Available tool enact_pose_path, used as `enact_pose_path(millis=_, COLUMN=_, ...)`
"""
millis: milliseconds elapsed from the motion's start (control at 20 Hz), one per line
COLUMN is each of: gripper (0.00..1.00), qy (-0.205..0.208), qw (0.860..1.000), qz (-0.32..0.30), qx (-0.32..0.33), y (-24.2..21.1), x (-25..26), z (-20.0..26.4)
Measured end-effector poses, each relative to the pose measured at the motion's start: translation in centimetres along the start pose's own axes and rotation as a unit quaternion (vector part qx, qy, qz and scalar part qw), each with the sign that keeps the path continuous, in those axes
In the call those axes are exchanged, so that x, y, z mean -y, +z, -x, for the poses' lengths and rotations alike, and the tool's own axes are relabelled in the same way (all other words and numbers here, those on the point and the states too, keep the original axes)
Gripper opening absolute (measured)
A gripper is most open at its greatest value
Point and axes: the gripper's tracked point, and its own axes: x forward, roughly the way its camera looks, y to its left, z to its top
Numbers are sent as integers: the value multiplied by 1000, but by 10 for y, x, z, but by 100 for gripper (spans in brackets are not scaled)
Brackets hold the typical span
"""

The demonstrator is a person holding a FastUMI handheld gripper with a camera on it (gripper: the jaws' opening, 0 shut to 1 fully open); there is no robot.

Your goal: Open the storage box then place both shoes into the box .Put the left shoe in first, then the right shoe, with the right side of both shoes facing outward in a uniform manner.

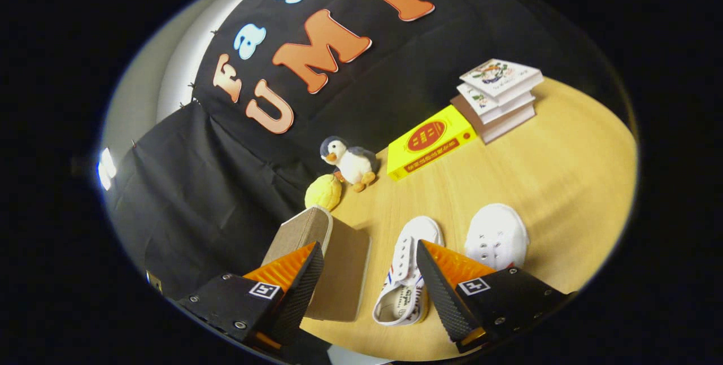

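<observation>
Just ahead of open hand-held gripper (370,255), shoe (405,272), box (327,260)

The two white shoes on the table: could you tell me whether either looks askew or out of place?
Nothing stands out. Both white shoes stand upright side by side on the wooden table, toes pointing away, beside the cardboard storage box. The gripper hovers above, jaws open.
</observation>
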Motion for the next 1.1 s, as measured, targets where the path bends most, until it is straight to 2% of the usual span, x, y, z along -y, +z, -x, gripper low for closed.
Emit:
enact_pose_path(millis=250, gripper=98, qy=81, qw=991, qz=-77, qx=-70, y=-34, x=-30, z=-32)
enact_pose_path(millis=500, gripper=98, qy=149, qw=970, qz=-132, qx=-141, y=-71, x=-68, z=-56)
enact_pose_path(millis=700, gripper=98, qy=180, qw=954, qz=-152, qx=-184, y=-95, x=-87, z=-70)
enact_pose_path(millis=1000, gripper=98, qy=215, qw=937, qz=-185, qx=-206, y=-104, x=-108, z=-91)
enact_pose_path(millis=1100, gripper=98, qy=232, qw=927, qz=-200, qx=-217, y=-106, x=-115, z=-92)
